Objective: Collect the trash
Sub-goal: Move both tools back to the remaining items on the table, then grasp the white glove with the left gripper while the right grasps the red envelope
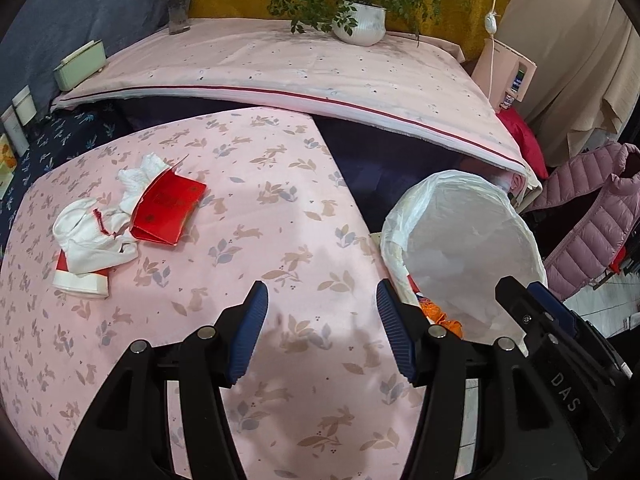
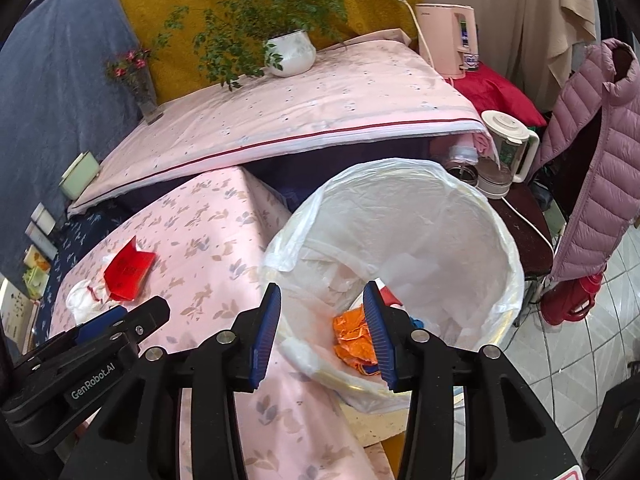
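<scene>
A torn red packet (image 1: pixel 170 207) lies on the pink rabbit-print tablecloth (image 1: pixel 280 240) with crumpled white tissues (image 1: pixel 94 236) and a red and white carton (image 1: pixel 80 280) beside it, at the table's left. They also show in the right wrist view (image 2: pixel 128 272). A bin lined with a white bag (image 2: pixel 460 216) stands at the table's right edge, with an orange wrapper (image 2: pixel 354 334) inside. My left gripper (image 1: pixel 320 332) is open and empty above the cloth. My right gripper (image 2: pixel 320 332) is open and empty over the bin's near rim.
A second pink-covered table (image 1: pixel 300 68) stands behind, with a potted plant (image 1: pixel 360 24) and a flower vase (image 1: pixel 178 4). A kettle (image 2: pixel 506 148), a pink appliance (image 2: pixel 448 36), a quilted pink jacket (image 2: pixel 596 152) and a red flask (image 2: pixel 572 300) are at the right.
</scene>
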Demonstrator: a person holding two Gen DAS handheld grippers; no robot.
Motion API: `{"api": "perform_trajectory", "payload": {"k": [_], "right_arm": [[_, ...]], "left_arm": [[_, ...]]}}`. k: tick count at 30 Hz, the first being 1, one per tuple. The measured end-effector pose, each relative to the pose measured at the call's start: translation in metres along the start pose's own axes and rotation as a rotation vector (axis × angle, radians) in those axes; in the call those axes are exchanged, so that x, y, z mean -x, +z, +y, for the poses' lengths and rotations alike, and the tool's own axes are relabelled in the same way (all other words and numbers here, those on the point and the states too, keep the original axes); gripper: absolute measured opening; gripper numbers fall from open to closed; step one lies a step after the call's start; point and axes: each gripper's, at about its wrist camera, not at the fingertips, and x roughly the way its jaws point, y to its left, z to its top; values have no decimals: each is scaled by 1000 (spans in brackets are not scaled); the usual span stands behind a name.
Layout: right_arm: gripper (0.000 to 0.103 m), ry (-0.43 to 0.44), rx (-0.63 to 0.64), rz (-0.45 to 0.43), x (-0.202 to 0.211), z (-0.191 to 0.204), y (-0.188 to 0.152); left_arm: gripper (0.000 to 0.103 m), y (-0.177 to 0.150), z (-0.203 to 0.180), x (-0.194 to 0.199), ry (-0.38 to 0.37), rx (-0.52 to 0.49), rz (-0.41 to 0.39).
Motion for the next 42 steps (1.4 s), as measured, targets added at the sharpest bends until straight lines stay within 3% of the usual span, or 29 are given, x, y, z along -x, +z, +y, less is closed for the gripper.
{"api": "perform_trajectory", "payload": {"k": [14, 26, 30, 33, 42], "right_arm": [[42, 63, 120, 33, -6, 67, -14], [42, 138, 200, 90, -18, 128, -25], [49, 176, 219, 99, -26, 155, -26], [49, 205, 232, 112, -35, 176, -23], [49, 253, 239, 148, -76, 228, -12]], "left_arm": [[59, -14, 82, 12, 80, 154, -7], [73, -24, 164, 21, 155, 274, -26], [75, -19, 186, 24, 197, 281, -52], [80, -15, 202, 23, 210, 295, -63], [81, 6, 237, -3, 197, 259, -71]]}}
